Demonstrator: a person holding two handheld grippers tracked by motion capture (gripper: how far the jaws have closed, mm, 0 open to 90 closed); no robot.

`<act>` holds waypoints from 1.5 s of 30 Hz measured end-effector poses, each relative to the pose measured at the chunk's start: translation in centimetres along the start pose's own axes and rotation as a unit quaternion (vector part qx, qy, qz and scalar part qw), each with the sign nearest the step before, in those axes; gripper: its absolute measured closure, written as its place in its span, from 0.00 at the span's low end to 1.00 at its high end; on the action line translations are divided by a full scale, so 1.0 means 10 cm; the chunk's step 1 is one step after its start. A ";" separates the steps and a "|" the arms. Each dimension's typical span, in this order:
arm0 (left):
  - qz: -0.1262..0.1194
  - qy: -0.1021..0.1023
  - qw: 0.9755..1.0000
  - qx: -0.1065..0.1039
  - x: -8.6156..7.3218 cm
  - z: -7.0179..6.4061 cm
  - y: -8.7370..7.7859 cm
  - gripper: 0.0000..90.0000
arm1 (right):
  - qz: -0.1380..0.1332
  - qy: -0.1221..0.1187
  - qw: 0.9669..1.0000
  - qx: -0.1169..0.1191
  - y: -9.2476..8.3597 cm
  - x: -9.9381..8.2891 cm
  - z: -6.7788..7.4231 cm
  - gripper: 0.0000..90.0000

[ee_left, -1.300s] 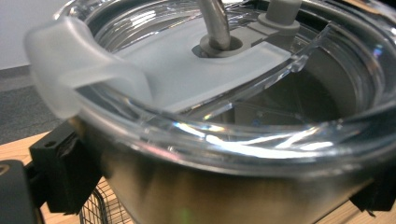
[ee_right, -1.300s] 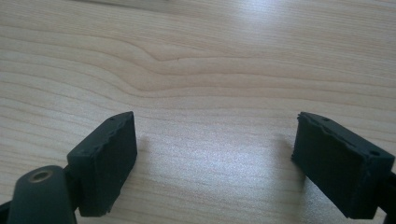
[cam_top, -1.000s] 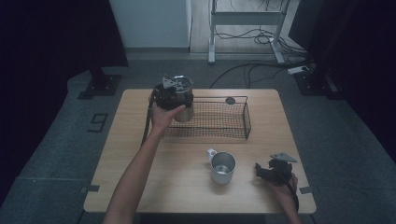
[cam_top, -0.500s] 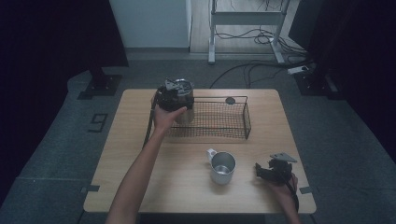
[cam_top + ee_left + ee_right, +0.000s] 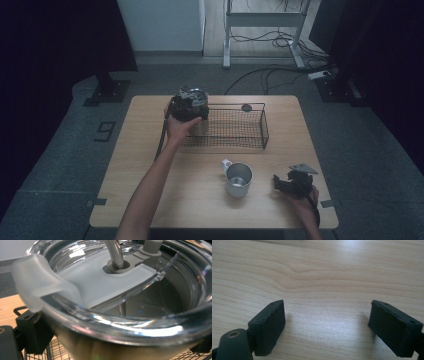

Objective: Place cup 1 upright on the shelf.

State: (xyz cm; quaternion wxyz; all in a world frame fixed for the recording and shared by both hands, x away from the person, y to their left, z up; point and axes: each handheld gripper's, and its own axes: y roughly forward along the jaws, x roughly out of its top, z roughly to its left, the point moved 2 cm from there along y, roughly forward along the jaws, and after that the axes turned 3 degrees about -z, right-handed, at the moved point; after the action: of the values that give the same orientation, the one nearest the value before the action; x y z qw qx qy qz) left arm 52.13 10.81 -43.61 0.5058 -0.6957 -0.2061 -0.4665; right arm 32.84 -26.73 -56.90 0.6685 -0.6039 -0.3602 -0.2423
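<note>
Clear lid (image 5: 105, 290) close-up, left gripper (image 5: 189, 106) view

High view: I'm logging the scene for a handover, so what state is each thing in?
tumbler: lid on, straw in, upright, gripped.
left hand-held gripper: shut on tumbler.
right hand-held gripper: open, empty.
mug: upright, empty.
basket: upright on table.

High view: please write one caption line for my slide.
Left gripper holds a lidded tumbler at the wire basket; right gripper rests beside a steel mug.
</note>
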 end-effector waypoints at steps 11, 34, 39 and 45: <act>0.008 -0.009 1.000 0.004 -0.07 0.03 0.06 0.05 | 0.000 0.000 1.000 0.000 0.00 0.00 0.00 0.15; 0.031 -0.015 0.999 0.013 -0.25 0.07 0.22 0.05 | 0.000 0.000 1.000 0.000 0.00 0.00 0.00 0.15; 0.029 -0.014 0.999 0.013 -0.26 0.06 0.22 0.05 | 0.000 0.000 1.000 0.000 0.00 0.00 0.00 0.15; 0.025 -0.007 1.000 0.016 -0.30 0.04 0.20 0.04 | 0.000 0.000 1.000 0.000 0.00 0.00 0.00 0.15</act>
State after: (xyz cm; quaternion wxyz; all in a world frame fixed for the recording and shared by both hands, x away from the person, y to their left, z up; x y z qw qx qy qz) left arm 52.38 10.87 -47.23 0.5268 -0.6959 -0.1995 -0.4455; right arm 32.84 -26.73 -56.90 0.6684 -0.6040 -0.3604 -0.2421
